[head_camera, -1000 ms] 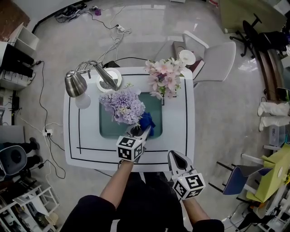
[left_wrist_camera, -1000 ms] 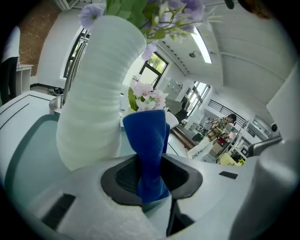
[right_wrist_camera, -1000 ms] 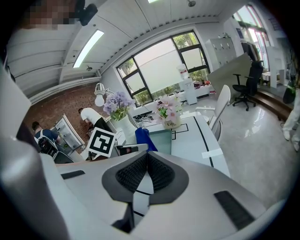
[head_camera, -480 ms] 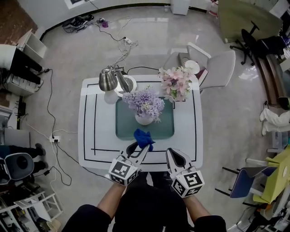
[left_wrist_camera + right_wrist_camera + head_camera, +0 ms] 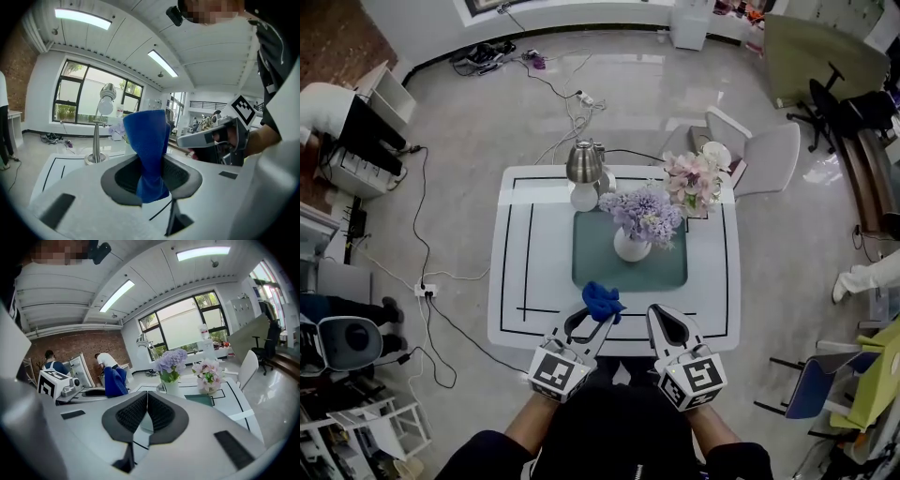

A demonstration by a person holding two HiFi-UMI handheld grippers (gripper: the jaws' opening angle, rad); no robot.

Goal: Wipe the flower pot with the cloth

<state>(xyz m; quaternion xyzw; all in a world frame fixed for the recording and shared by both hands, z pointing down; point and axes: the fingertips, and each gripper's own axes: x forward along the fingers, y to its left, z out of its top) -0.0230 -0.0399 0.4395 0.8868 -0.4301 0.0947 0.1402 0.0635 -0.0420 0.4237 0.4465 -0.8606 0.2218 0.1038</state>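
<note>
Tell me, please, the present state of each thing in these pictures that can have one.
left gripper: jaws shut on the blue cloth.
right gripper: jaws together, nothing between them.
blue cloth: clamped and bunched, clear of the pot.
flower pot: upright on the green mat, untouched.
pink flowers: upright at the far right corner of the table.
lamp: standing; lit or not, cannot tell.

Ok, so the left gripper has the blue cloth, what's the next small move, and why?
Probably ease the left gripper forward until the blue cloth touches the side of the white flower pot. The cloth is clamped in its jaws but sits near the table edge, apart from the pot on the green mat. The right gripper is shut and empty.
</note>
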